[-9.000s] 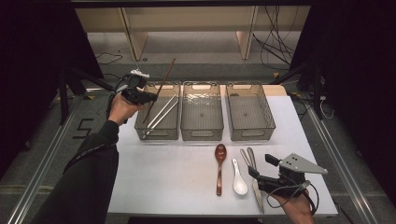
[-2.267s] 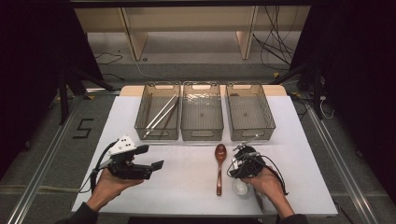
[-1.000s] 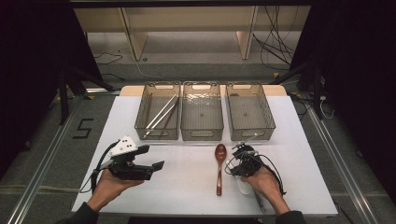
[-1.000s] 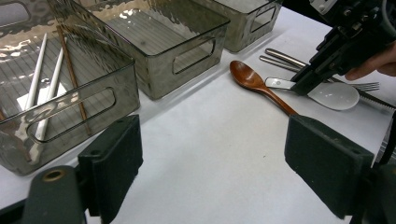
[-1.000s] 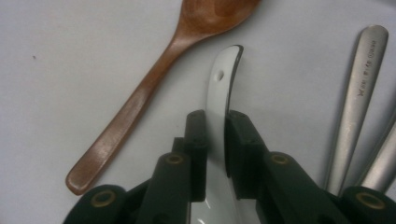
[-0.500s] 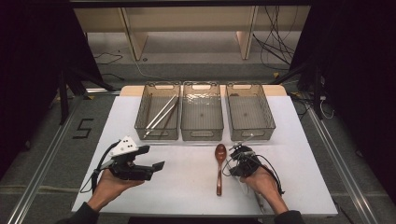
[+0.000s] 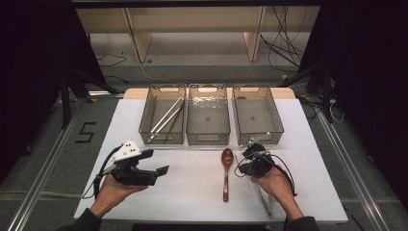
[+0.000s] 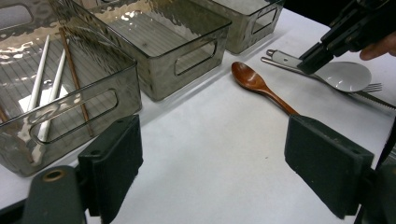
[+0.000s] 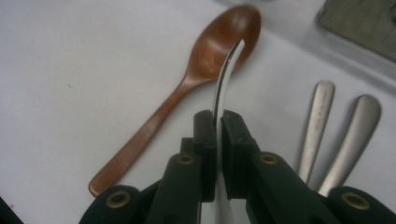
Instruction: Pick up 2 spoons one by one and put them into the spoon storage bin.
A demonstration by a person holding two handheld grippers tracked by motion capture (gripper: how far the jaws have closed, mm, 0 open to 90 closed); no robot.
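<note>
Pinching a white spoon's handle (image 9: 223,84) edge-on, the right gripper (image 9: 217,122) lifts it beside the wooden spoon (image 9: 187,84), likely bound for a bin (image 7: 255,115). The left gripper (image 8: 212,158) waits wide and empty near the chopstick bin (image 8: 70,88).

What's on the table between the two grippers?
In the high view, the brown wooden spoon lies on the white table between the left gripper and the right gripper, nearer the right one. The rest of that stretch is bare.
</note>
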